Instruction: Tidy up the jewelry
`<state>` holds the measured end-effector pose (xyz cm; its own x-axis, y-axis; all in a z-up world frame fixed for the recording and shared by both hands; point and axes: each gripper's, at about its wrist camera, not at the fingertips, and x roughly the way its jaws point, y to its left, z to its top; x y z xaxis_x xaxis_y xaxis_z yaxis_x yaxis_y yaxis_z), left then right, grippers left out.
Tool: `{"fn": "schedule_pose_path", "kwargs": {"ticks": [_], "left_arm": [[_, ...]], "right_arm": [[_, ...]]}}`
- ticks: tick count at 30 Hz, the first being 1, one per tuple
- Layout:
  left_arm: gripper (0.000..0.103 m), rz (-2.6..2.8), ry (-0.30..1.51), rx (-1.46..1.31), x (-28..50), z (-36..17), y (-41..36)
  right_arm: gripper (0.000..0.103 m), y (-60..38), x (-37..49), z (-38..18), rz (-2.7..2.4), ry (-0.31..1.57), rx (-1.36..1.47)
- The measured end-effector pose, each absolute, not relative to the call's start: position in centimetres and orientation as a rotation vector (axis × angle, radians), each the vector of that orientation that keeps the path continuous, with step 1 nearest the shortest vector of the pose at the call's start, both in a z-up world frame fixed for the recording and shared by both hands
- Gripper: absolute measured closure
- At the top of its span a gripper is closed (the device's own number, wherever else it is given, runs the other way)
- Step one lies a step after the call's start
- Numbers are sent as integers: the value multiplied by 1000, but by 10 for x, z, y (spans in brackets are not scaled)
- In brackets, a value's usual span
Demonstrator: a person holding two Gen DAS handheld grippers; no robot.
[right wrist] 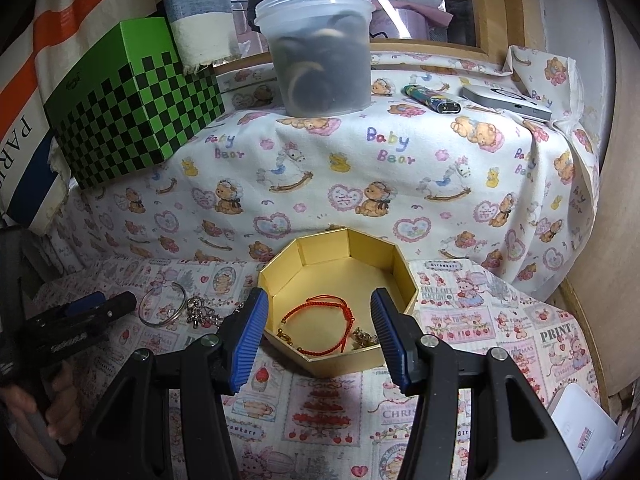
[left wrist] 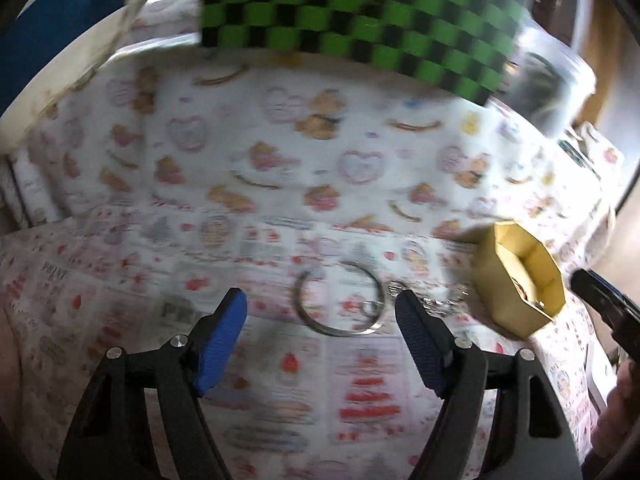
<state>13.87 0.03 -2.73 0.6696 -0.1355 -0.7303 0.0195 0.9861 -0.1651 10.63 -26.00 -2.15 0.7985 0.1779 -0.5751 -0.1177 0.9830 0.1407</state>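
Note:
A yellow octagonal box stands on the printed cloth and holds a red cord bracelet and small gold pieces. My right gripper hovers just over the box's near side, jaws open and empty. Left of the box lie a silver bangle and a tangled silver chain. My left gripper is open with nothing between its blue fingers; the bangle lies just beyond them and the chain by the right fingertip. The box is at the right there.
A raised ledge under bear-print cloth runs behind the box. On it stand a green checkered box, a clear plastic tub, a lighter and a silver device. A hand holds the left gripper.

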Motion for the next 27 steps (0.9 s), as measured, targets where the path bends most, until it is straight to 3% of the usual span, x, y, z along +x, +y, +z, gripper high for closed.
{"fn": "schedule_pose_path", "kwargs": {"ticks": [11,15,17,19,20,27], "left_arm": [[28,-80,931,-100,168,-57,-23],[44,-49,918,-21,172,-60,-35],[45,-57,917,-33,172,-58,-34],[64,-62,916,-49,170,-55,-31],[78,-76,934,-62,171,-56,-26],[78,-106,954,-128,163,-51,-15]], "right_arm": [[46,-256,104,-20,160,622,80],[46,-254,106,-22,153,627,69],[46,-254,105,-22,152,626,63],[46,-253,105,-22,151,624,61],[46,-254,105,-22,151,623,61],[46,-254,105,-22,153,627,70]]}}
